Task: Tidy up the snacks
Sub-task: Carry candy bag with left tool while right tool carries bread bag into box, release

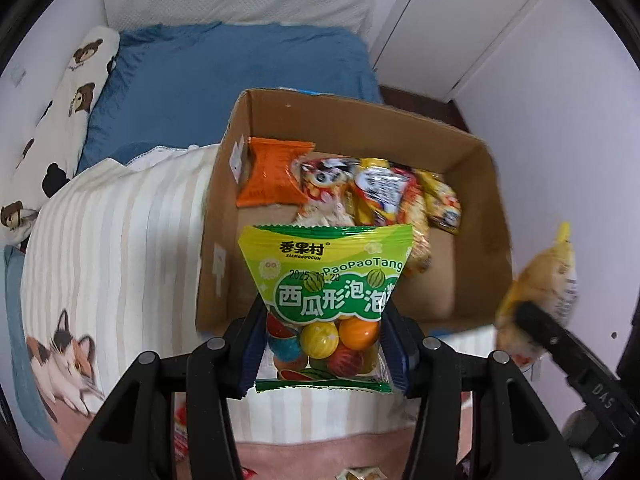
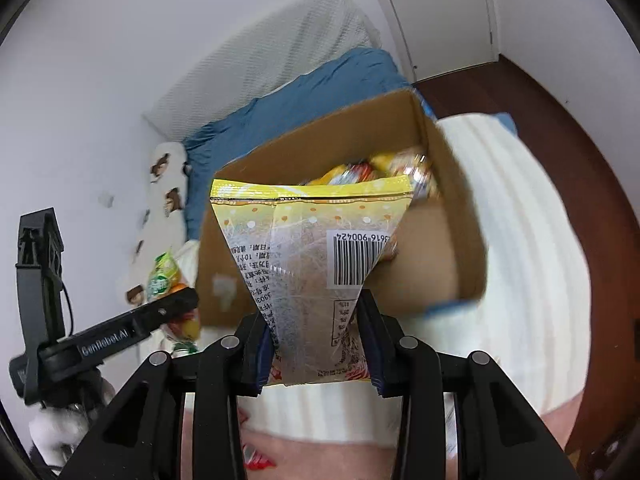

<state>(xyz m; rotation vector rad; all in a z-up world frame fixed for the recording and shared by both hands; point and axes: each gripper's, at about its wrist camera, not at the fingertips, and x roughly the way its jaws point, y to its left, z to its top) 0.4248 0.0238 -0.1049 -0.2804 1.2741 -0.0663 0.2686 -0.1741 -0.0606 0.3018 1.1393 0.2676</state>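
Our left gripper [image 1: 324,344] pinches a green gum bag [image 1: 326,280] reading "PaoPaoTang", dated 2025.11.20, near the box [image 1: 472,184]; our right gripper [image 2: 318,344] clamps a yellow bag [image 2: 312,248], barcode ending 900424, before that box.

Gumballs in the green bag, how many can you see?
5 in the green bag's clear window: yellow middle, orange right, blue left, red below, one top-left. More may hide.

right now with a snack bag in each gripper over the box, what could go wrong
The left gripper pinches the gumball bag only near its bottom, so the top-heavy pack may flop or slip out. The right gripper grips its yellow bag the same way. The cardboard box sits on soft bedding, so a clipped rim could tip it.
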